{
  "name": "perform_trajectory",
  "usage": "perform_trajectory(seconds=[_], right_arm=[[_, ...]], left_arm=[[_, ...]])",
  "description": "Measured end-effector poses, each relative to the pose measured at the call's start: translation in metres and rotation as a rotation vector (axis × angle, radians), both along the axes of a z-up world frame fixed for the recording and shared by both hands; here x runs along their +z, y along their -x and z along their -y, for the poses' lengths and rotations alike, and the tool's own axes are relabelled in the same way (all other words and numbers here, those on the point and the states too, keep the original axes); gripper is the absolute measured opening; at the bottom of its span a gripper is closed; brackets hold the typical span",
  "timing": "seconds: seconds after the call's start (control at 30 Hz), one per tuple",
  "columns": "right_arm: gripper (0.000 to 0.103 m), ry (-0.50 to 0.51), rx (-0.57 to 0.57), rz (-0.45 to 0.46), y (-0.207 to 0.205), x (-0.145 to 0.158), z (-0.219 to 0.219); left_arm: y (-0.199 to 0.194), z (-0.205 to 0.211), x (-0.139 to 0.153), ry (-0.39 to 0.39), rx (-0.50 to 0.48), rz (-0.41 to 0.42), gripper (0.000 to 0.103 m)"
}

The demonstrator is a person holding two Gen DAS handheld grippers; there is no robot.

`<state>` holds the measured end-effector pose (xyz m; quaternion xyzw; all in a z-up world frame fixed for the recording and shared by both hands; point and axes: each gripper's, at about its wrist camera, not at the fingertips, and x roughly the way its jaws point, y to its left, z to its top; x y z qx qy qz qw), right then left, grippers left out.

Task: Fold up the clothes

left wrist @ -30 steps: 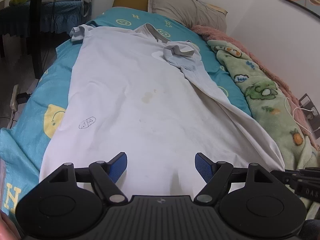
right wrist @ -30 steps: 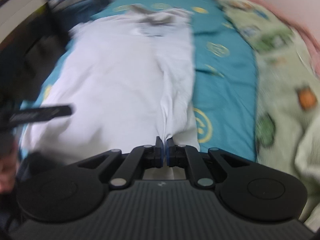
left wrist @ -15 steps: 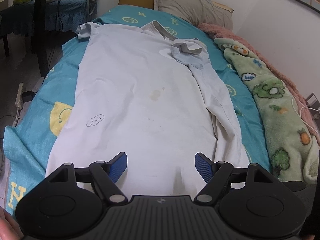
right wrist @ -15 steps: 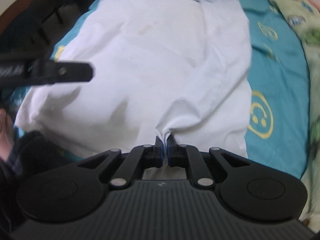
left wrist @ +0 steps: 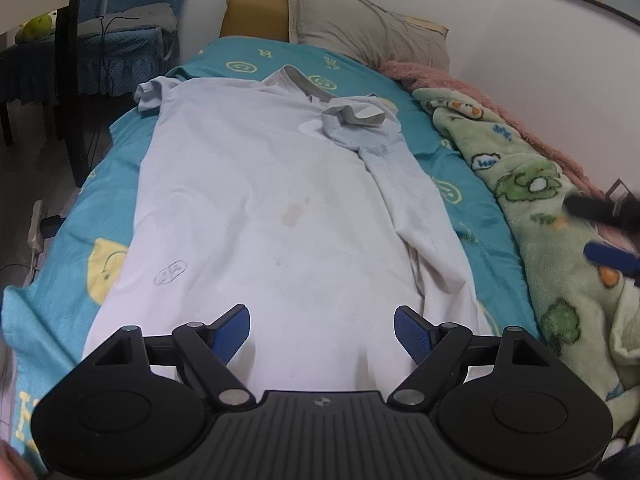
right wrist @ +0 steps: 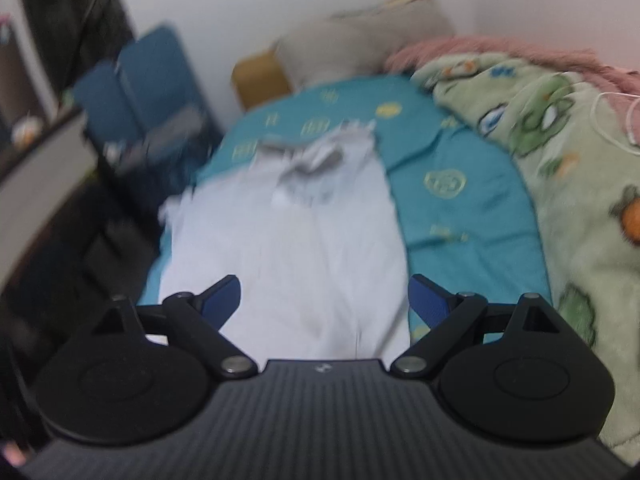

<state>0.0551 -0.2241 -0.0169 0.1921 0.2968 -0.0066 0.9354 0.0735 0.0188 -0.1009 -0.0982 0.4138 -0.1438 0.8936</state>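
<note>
Both grippers, left gripper [left wrist: 322,328] and right gripper [right wrist: 324,300], gape above the shirt [left wrist: 280,208]

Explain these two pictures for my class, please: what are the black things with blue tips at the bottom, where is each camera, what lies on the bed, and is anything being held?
Each picture comes from a camera on a hand-held gripper, looking along its two fingers. One shows the left gripper, the other the right gripper; the right view is blurred. The blue tips are finger pads. Both grippers are open and hold nothing. A white shirt lies spread on a teal sheet, one long side folded inward. Beside it lies a green cartoon blanket, with a grey pillow at the head.
</note>
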Motion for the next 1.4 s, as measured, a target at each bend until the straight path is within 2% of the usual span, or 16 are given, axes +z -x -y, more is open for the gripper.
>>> perform_trajectory(seconds=[0.1,0.2,0.33,0.47,0.57,0.73,0.83,0.9,0.93,0.97,1.03,1.17,1.2,1.3,1.33,1.4], right_arm=[[0.092,-0.087,-0.089,0.101,-0.006,0.010,0.022],[0.092,-0.064,-0.164,0.192,-0.003,0.003,0.038],[0.092,0.029,-0.197,0.158,-0.011,-0.029,0.055],[0.092,0.013,-0.205,0.108,-0.028,-0.057,0.062],[0.092,0.000,-0.223,0.104,-0.043,-0.071,0.059],[0.092,-0.020,-0.201,0.047,-0.064,-0.098,0.058],[0.092,-0.003,-0.210,0.050,-0.074,-0.105,0.061],[0.092,0.000,-0.210,0.046,-0.079,-0.110,0.063],[0.092,-0.005,-0.209,0.038,-0.081,-0.113,0.065],[0.092,-0.010,-0.208,0.030,-0.083,-0.115,0.066],[0.092,-0.021,-0.207,0.016,-0.085,-0.119,0.067],[0.092,-0.019,-0.209,0.012,-0.083,-0.119,0.064],[0.092,-0.016,-0.210,0.015,-0.082,-0.118,0.063],[0.092,-0.001,-0.208,0.023,-0.080,-0.116,0.060],[0.092,0.003,-0.205,0.024,-0.080,-0.115,0.060],[0.092,0.013,-0.196,0.026,-0.079,-0.114,0.059]], left_arm=[[-0.044,0.019,-0.007,-0.039,-0.003,0.030,0.081],[-0.089,0.039,-0.014,-0.080,-0.007,0.061,0.081],[-0.149,0.066,-0.024,-0.134,-0.012,0.103,0.082],[-0.209,0.092,-0.034,-0.189,-0.017,0.144,0.082],[-0.256,0.115,-0.046,-0.309,0.003,0.204,0.082],[-0.327,0.137,-0.066,-0.366,-0.014,0.244,0.082],[-0.357,0.141,-0.075,-0.329,-0.038,0.236,0.074],[-0.370,0.141,-0.078,-0.290,-0.050,0.242,0.056],[-0.376,0.139,-0.079,-0.267,-0.055,0.235,0.035],[-0.382,0.138,-0.079,-0.243,-0.059,0.227,0.022],[-0.382,0.133,-0.070,-0.227,-0.058,0.263,0.008],[-0.375,0.115,-0.026,-0.123,0.018,0.364,0.008],[-0.375,0.114,-0.014,-0.128,0.049,0.392,0.008],[-0.389,0.116,0.001,-0.271,0.189,0.437,0.008],[-0.395,0.114,-0.003,-0.291,0.229,0.404,0.011],[-0.410,0.104,-0.017,-0.264,0.248,0.265,0.022]])
